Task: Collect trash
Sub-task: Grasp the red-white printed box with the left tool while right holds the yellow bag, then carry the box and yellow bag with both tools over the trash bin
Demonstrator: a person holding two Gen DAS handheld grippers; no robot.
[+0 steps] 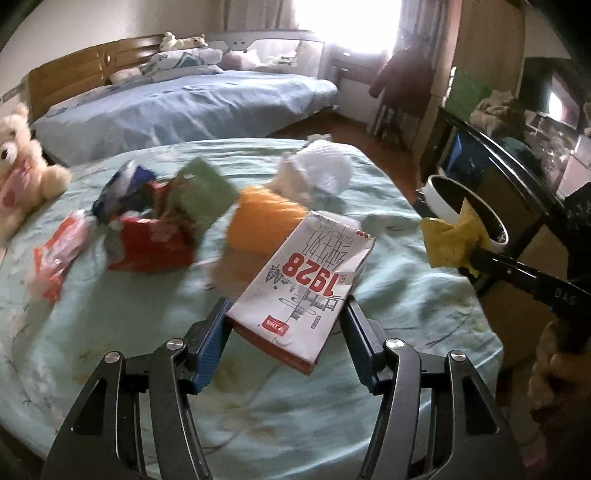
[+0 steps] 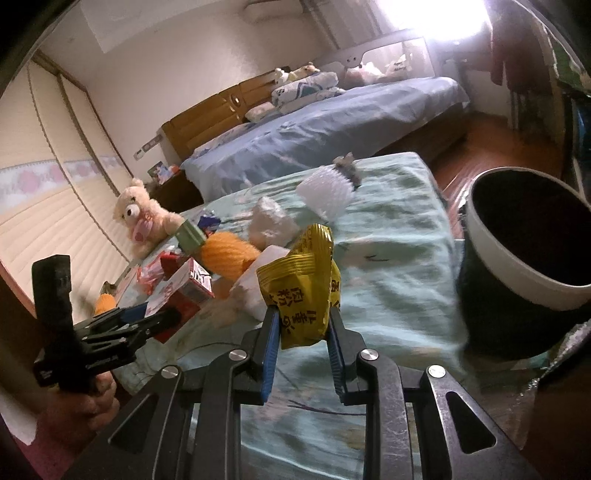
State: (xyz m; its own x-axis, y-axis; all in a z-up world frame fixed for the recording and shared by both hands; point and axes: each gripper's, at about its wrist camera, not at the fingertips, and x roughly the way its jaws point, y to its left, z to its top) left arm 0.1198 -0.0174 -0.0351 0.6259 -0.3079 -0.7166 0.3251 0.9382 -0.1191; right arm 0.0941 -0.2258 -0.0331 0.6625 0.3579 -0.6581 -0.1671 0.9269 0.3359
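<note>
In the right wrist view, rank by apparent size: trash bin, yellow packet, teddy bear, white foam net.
1. trash bin, though nearness inflates it
2. yellow packet, also near
3. teddy bear and white foam net: too alike to rank

Daylight came from a window at the far wall and was blown out to white glare in both views. Room otherwise dim, warm cast. Motion blur smeared the litter on the bedspread. Fisheye bending and dark vignette at the corners.

ahead of the jaws, a blue-sheeted bed with wooden headboard; beyond it a glaring window, wood floor.
</note>
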